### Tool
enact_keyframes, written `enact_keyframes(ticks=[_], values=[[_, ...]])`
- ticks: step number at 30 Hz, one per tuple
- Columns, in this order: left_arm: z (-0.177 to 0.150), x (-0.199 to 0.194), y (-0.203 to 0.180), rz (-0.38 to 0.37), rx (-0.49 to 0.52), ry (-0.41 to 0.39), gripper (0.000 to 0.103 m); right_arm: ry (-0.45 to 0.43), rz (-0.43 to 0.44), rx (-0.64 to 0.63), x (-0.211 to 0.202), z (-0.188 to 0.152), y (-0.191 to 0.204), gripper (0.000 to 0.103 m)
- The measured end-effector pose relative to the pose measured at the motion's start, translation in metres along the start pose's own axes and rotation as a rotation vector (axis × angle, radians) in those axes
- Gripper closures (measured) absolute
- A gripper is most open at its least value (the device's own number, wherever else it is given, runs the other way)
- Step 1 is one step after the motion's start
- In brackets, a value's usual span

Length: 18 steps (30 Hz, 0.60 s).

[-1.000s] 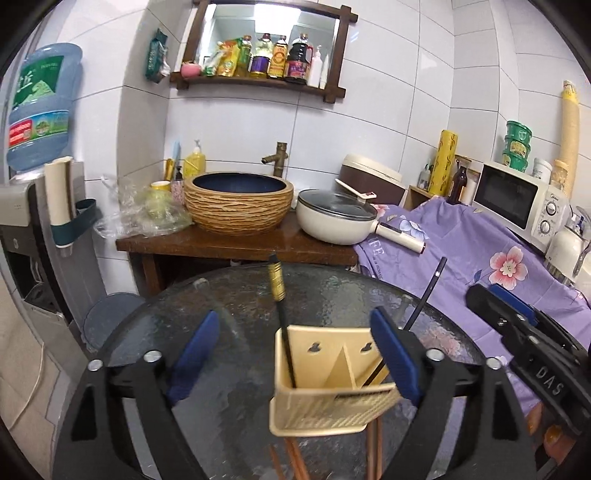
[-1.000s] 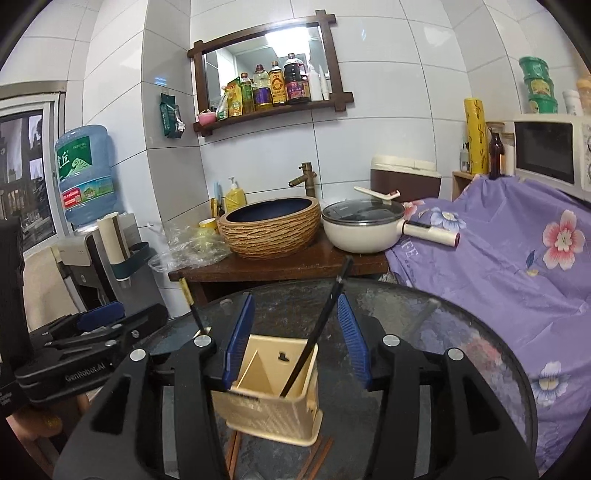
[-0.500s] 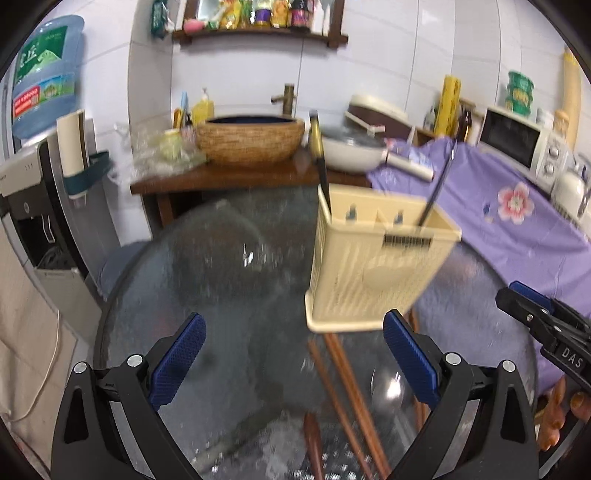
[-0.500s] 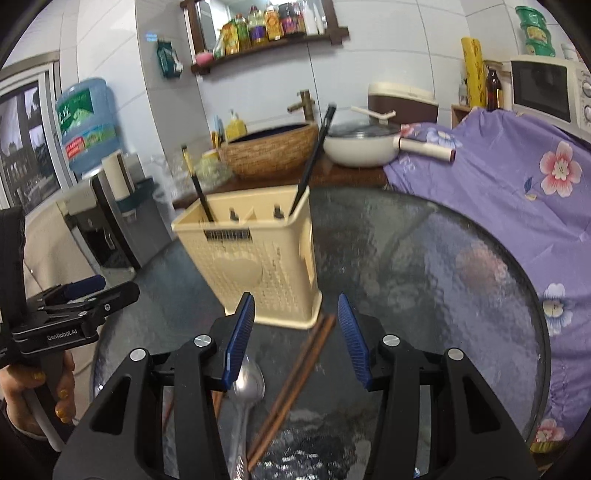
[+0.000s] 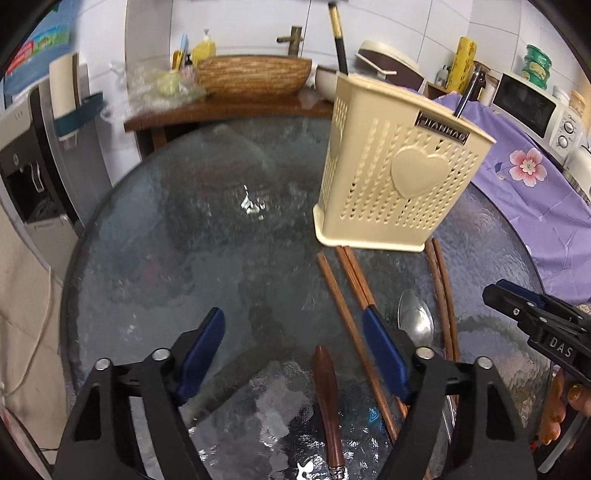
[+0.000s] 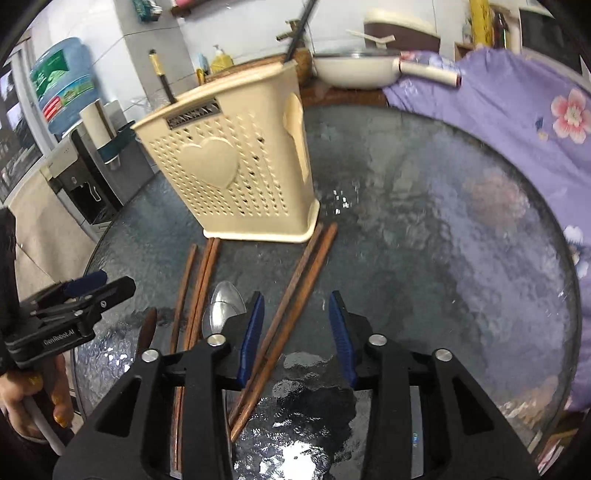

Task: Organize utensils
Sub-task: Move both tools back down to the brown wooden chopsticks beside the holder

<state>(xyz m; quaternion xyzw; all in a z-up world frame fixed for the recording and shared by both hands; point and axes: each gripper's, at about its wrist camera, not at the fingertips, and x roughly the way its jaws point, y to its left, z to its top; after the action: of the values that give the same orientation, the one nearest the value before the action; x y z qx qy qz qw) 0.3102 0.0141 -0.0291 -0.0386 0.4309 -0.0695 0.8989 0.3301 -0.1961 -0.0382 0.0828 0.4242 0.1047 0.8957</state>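
Both claws spread wide and gripping nothing: right claw (image 6: 295, 332) low over the glass worktop (image 6: 443, 240), straddling the near ends of a pair of brown chopsticks (image 6: 295, 291); left claw (image 5: 295, 350) likewise agape, with a dark wooden handle (image 5: 327, 391) lying between its fingers. Outward from the right claw, toward the cream holder (image 6: 236, 166): the straddled pair running up to touch the holder's base at its right corner, a metal spoon (image 6: 223, 310) just left of that pair, and more brown chopsticks (image 6: 195, 288) left again, ends near the holder's front edge. Standing upright in the holder already, a black chopstick with a gold band (image 6: 160, 79) at its left end and a plain black one (image 6: 299, 31) at its right. Judged stage: reach for the next loose utensil, with most pieces not yet stowed. Next move, likely: lower the right claw around the straddled pair, close squarely to keep both sticks from scissoring, lift, tip upright, and drop into a holder compartment.
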Motion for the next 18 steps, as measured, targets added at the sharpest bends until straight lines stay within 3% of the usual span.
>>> enact_keyframes(ticks=[4,9,18], values=[[0.002,0.015,0.0,-0.016,-0.013,0.049,0.045,0.06,0.03,0.072,0.015,0.006,-0.009,0.079],[0.007,0.031,-0.001,-0.022,-0.027,0.099,0.058,0.107,0.007,0.102,0.035,0.016,-0.015,0.083],[0.016,0.045,0.002,-0.028,-0.055,0.126,0.065,0.143,-0.033,0.085,0.056,0.026,-0.007,0.085]])
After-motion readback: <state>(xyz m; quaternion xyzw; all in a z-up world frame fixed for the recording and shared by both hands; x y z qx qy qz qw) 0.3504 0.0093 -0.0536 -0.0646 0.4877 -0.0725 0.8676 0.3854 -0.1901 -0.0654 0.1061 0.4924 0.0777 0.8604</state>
